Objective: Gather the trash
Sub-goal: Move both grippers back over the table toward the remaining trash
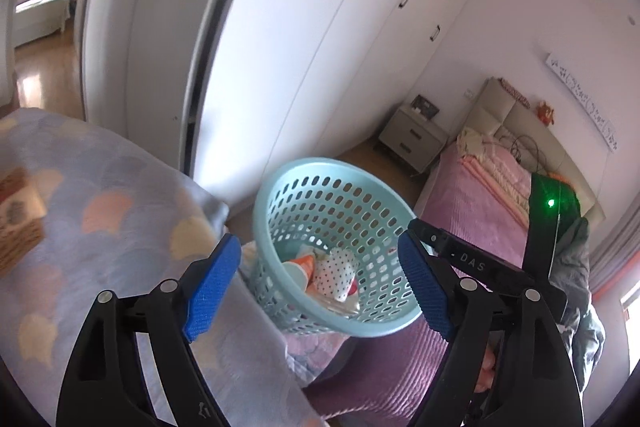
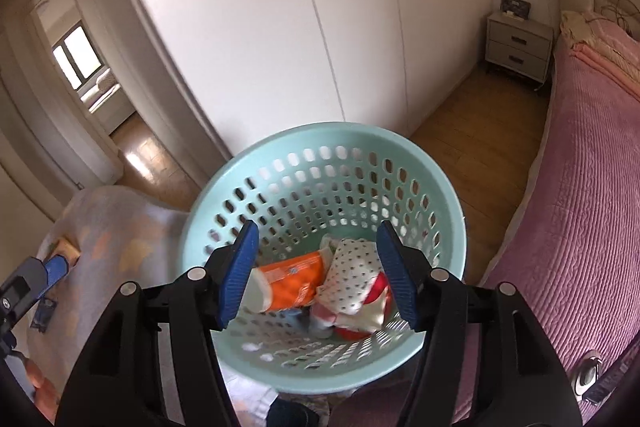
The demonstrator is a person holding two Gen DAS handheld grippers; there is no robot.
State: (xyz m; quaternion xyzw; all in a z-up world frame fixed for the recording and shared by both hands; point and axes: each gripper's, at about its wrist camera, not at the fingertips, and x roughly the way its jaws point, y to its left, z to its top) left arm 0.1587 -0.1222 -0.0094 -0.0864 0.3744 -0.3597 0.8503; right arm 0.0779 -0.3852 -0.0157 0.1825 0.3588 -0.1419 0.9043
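Note:
A light blue perforated basket [image 1: 372, 327] [image 2: 224, 187] sits tilted on the bed's edge. Inside lie an orange packet [image 2: 290, 285] [image 1: 303, 265], a white dotted wrapper [image 2: 352, 277] [image 1: 336, 273] and a red item [image 2: 380, 287]. My right gripper [image 2: 318, 275] is open and empty just above the basket's mouth. My left gripper [image 1: 320, 285] is open and empty, a little in front of the basket; its blue pad shows in the right wrist view [image 2: 56, 267]. A brown and white carton [image 1: 18, 211] [image 2: 66, 247] lies on the patterned blanket [image 1: 100, 247] at the left.
White wardrobe doors [image 2: 320, 27] stand behind the basket. A pink bed [image 2: 580, 207] runs along the right, with a grey nightstand [image 2: 520, 47] at its head. Wooden floor [image 2: 472, 131] lies between. An open doorway [image 2: 92, 79] is at the left.

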